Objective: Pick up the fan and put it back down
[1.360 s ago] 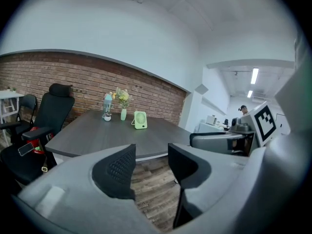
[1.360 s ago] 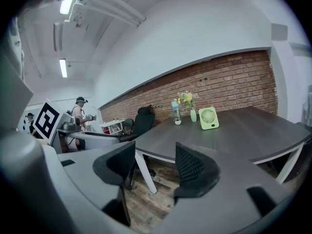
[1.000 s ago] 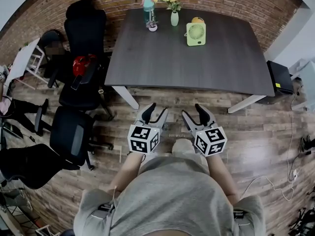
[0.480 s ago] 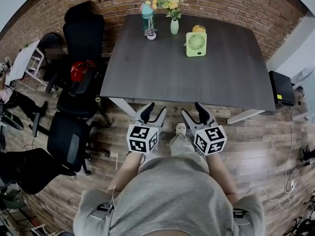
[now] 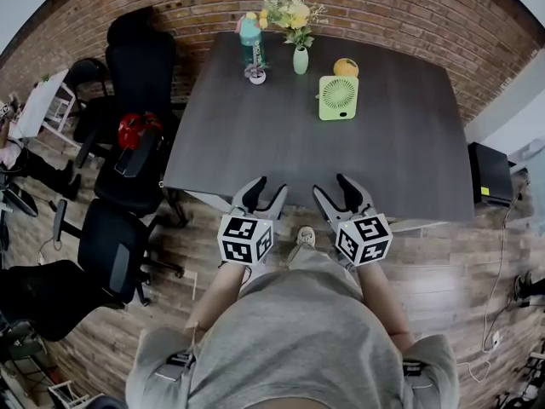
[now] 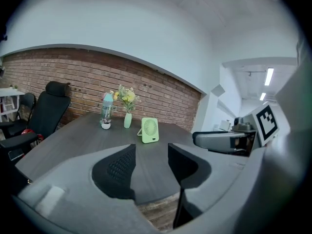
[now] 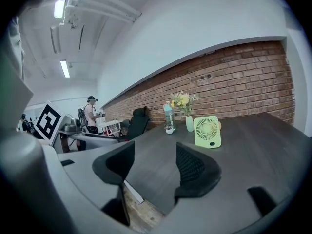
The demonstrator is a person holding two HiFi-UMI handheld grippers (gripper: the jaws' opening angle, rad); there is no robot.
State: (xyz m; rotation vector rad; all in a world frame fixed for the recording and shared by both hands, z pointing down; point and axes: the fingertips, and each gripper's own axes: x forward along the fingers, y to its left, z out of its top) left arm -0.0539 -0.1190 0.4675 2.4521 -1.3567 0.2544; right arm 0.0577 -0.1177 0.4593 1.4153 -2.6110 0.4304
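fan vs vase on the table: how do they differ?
The fan is a flat, square slab propped on a kickstand; the vase is slim and rounded. The fan is lime green, the vase paler. The vase holds flowers; the fan holds nothing. Both stand at the dark table's far end.

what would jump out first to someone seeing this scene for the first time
The light green fan stands out most, upright at the far side of the dark table, next to a vase of yellow flowers, a bottle and an orange. At the table's near edge the left gripper and right gripper hang, both open and empty. A red brick wall runs behind the table.
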